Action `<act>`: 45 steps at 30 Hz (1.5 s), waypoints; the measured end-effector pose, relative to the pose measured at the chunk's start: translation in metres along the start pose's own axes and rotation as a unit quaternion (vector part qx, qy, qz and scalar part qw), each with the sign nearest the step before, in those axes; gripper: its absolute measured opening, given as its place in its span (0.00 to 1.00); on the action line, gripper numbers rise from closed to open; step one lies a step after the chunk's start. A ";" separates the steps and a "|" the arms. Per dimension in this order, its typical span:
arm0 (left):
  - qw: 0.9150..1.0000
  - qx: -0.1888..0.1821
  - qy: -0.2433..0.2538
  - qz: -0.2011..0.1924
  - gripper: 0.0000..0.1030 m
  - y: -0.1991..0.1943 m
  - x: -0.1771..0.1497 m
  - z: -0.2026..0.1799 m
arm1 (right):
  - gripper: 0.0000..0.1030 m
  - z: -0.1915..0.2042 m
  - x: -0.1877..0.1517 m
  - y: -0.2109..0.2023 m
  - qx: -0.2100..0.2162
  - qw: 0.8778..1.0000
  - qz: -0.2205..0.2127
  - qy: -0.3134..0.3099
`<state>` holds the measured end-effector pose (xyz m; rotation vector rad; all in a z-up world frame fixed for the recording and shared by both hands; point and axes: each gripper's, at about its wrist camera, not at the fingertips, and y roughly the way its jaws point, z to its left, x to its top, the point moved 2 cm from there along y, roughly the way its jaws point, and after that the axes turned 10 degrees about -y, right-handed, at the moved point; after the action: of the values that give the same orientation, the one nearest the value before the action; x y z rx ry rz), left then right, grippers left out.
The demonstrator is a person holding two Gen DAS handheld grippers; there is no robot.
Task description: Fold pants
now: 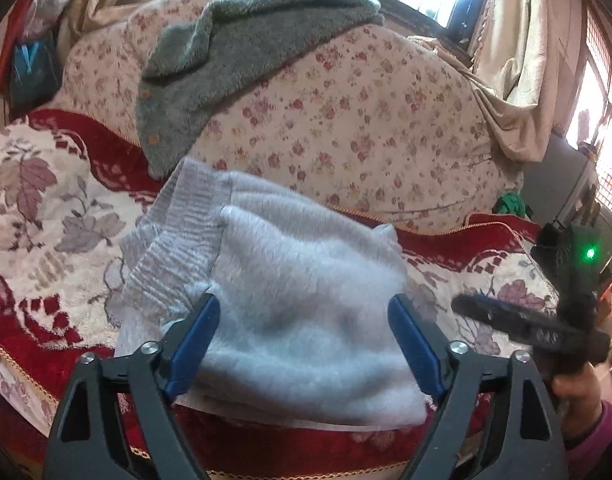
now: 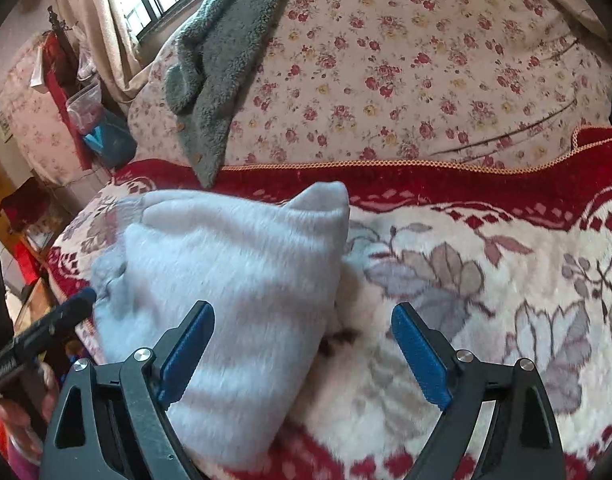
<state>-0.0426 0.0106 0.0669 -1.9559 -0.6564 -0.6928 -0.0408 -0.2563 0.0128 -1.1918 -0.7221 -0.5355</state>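
Left-wrist view, left to right: blue bag (image 1: 30,68) at the far left edge beside the bedding; red-and-cream leaf-patterned blanket (image 1: 46,208) spread across the bed; grey fleece garment (image 1: 226,60) with small buttons, draped over a rose-print quilt (image 1: 366,120) bunched behind the blanket; pale grey fleece pants (image 1: 290,300), folded into a compact bundle, ribbed waistband turned to the left, lying on the blanket at centre; left gripper (image 1: 304,344), blue-padded fingers (image 1: 194,344) spread wide, one to each side of the bundle's near edge, holding nothing; cream curtain (image 1: 518,60) at the window; right gripper (image 1: 466,306) entering blurred from the right with a green light above it, over the blanket beside the bundle.

Right-wrist view, left to right: left gripper (image 2: 82,298) seen blurred at the bundle's left edge; pants (image 2: 226,292) left of centre on the blanket (image 2: 486,280); right gripper (image 2: 302,352), fingers (image 2: 420,356) set wide apart, empty, the left one above the bundle and the right one above bare blanket; whether any pad touches cloth cannot be told.
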 end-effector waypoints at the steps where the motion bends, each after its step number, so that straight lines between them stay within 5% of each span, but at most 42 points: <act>1: 1.000 -0.001 0.001 -0.003 0.88 -0.002 0.000 -0.003 | 0.91 0.001 -0.003 -0.004 0.002 1.000 0.001 0.003; 10: 0.999 0.040 0.006 -0.021 0.89 -0.004 -0.001 -0.015 | 0.93 0.025 -0.019 -0.033 -0.001 1.000 -0.004 -0.015; 33: 0.995 0.100 0.004 -0.027 0.89 0.003 0.002 0.011 | 0.93 0.071 -0.009 -0.001 0.019 0.998 0.009 -0.056; 45: 0.998 0.057 -0.039 0.009 0.94 0.011 0.033 0.042 | 0.98 0.041 -0.008 0.016 0.043 0.999 0.031 -0.001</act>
<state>-0.0042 0.0485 0.0663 -1.8880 -0.7098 -0.5576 -0.0431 -0.2128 0.0046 -1.1302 -0.7014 -0.4469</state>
